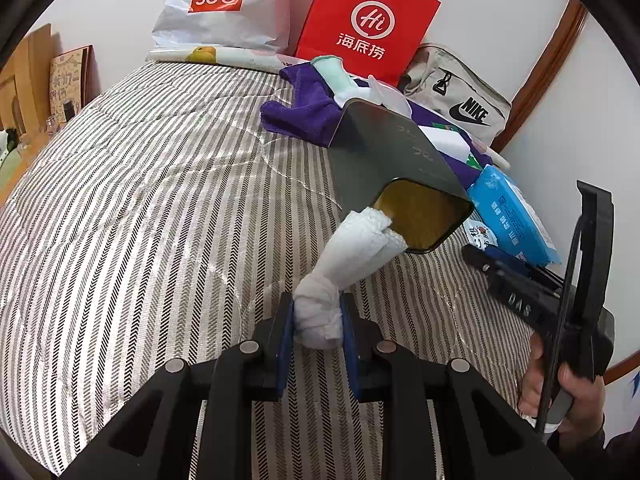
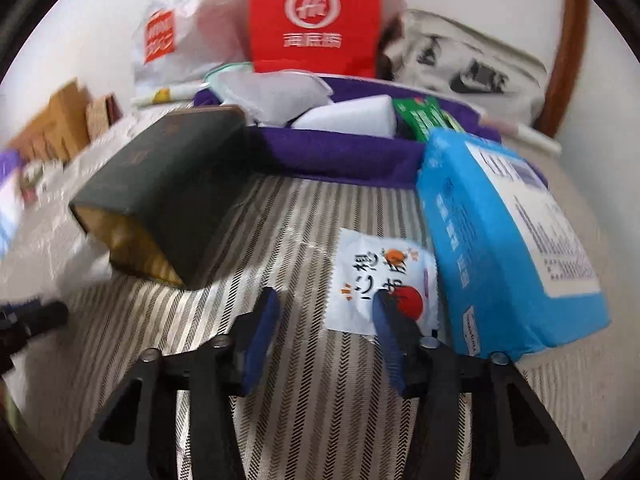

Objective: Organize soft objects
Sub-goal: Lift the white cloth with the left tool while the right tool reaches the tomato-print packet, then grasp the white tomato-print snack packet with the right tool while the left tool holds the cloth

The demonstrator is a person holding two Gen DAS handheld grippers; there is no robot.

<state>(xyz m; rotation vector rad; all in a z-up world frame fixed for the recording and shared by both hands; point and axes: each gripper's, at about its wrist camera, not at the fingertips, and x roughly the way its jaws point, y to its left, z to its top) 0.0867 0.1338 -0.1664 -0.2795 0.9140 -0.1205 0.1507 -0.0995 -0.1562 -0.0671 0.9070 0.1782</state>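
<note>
My left gripper (image 1: 317, 300) is shut on the knotted end of a white rolled cloth (image 1: 352, 248). The cloth's far end touches the open mouth of a dark green box (image 1: 392, 160) lying on its side on the striped bed. In the right wrist view my right gripper (image 2: 326, 296) stands open above the bedcover with nothing between its pads. Its right finger (image 2: 388, 320) overlaps a small white printed packet (image 2: 380, 276). The same box (image 2: 168, 168) lies to its left, and a blue tissue pack (image 2: 500, 240) to its right.
A purple cloth (image 2: 340, 152) behind holds a white sponge (image 2: 348, 118) and a green packet (image 2: 424, 118). A red paper bag (image 1: 364, 20), white plastic bag (image 1: 216, 8) and beige Nike bag (image 1: 460, 92) line the wall. A person's hand (image 1: 560, 392) shows at right.
</note>
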